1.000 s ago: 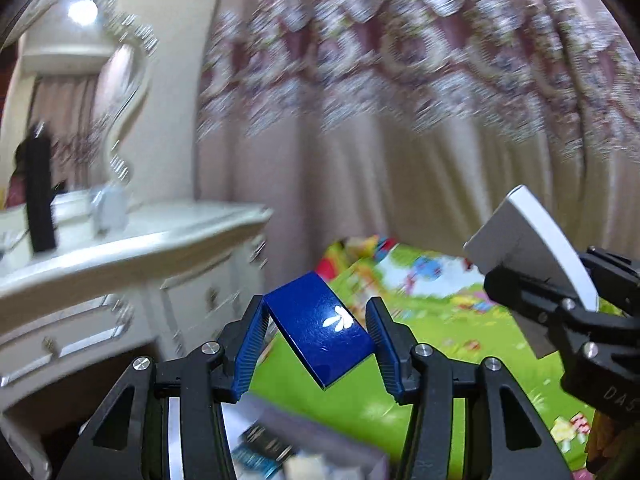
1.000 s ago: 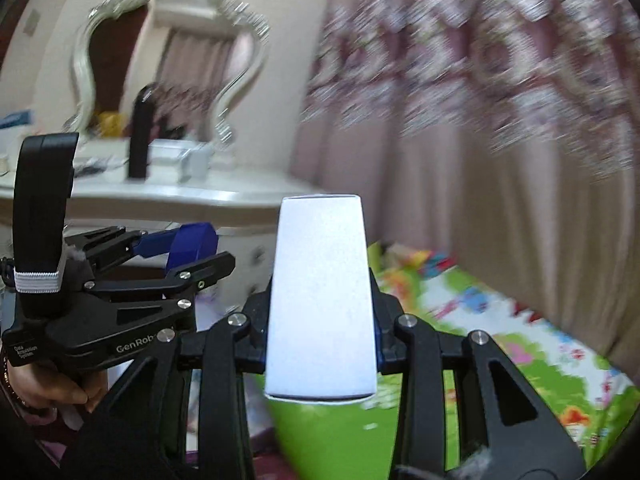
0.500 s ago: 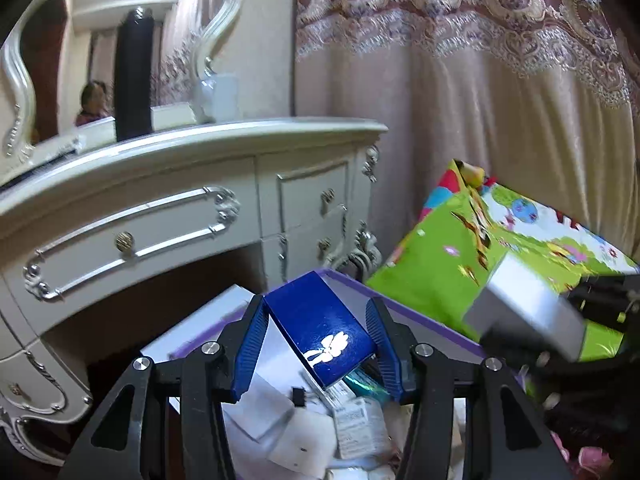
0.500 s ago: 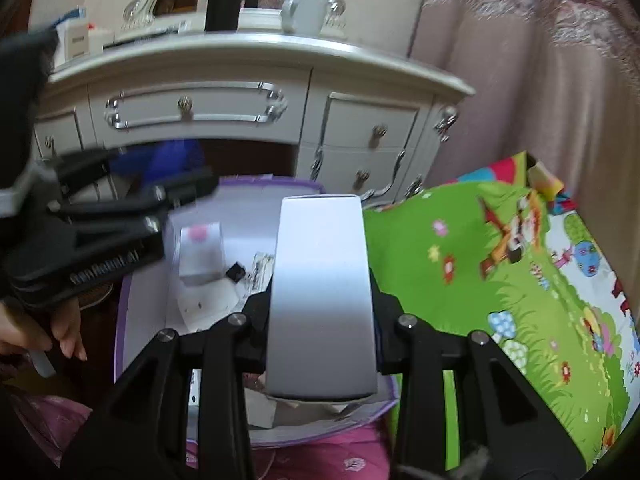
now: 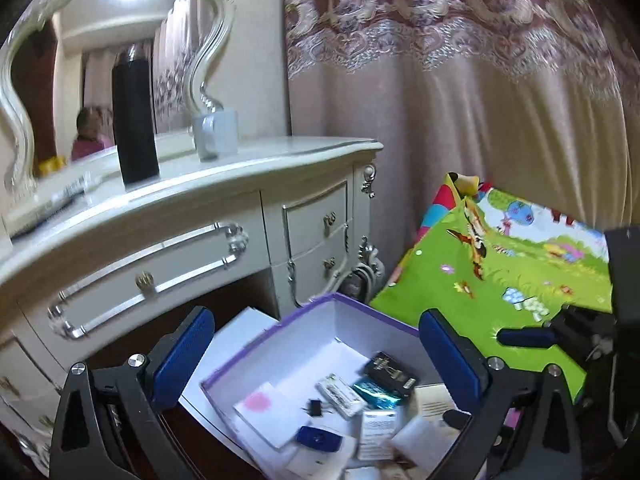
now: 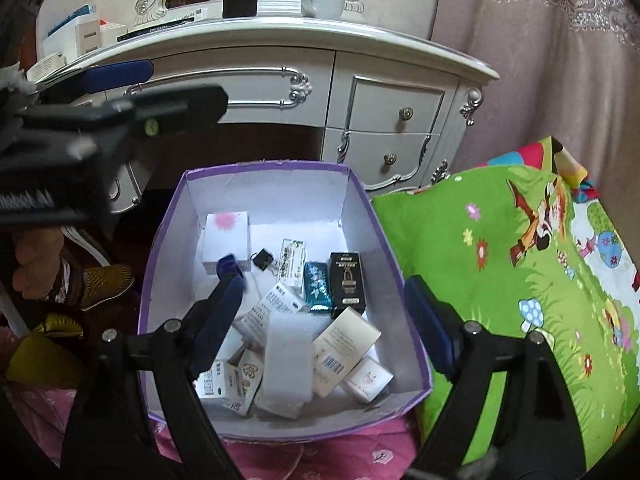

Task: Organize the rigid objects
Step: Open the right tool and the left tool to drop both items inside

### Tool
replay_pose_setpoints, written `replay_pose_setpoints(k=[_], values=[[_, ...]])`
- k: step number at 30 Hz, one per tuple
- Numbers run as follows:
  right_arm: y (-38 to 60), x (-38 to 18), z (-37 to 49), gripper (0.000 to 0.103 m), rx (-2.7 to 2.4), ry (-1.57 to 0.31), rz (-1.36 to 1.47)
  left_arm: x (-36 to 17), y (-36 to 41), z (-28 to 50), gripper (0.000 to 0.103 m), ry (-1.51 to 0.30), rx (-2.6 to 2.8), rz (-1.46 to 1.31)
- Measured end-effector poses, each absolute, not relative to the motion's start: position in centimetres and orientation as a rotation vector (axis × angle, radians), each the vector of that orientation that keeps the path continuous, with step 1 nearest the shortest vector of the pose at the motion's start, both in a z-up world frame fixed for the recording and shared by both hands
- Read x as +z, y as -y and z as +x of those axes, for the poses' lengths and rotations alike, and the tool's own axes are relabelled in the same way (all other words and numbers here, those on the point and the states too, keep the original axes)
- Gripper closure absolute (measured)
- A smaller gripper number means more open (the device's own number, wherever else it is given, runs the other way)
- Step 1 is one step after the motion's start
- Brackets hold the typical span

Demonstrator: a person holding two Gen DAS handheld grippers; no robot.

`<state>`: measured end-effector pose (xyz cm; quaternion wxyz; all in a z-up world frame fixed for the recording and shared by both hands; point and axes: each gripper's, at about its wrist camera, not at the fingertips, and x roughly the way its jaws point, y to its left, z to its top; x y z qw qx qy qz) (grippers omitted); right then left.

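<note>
purple-edged box (image 6: 256,168) under both wide, empty hand-held grippers, left (image 5: 316,354) and right (image 6: 324,320), is crowded, so the loose cartons (image 6: 346,340) may jam or spill.

This is a bedroom in a home. A white dressing table (image 6: 304,76) with silver drawer handles and an ornate mirror (image 5: 120,60) stands beside a long lace-trimmed curtain (image 5: 460,100). A colourful children's play mat (image 6: 520,280) lies near it.
</note>
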<state>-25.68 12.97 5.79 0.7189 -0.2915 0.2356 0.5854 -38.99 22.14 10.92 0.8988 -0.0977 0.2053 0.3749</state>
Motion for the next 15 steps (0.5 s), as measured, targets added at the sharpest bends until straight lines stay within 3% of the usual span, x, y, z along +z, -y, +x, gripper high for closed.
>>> replay_pose_setpoints(k=[7,15], values=[[-12.8,5.0,-25.9,0.018,1.281,-0.562,-0.664,7.0,-25.2,-37.4,0.000,-0.635,0.779,-0.334],[-13.0,3.6,-26.3,0.018,1.268,-0.594,-0.704,2.4,-26.0,-36.8,0.000,-0.730,0.788,-0.407]])
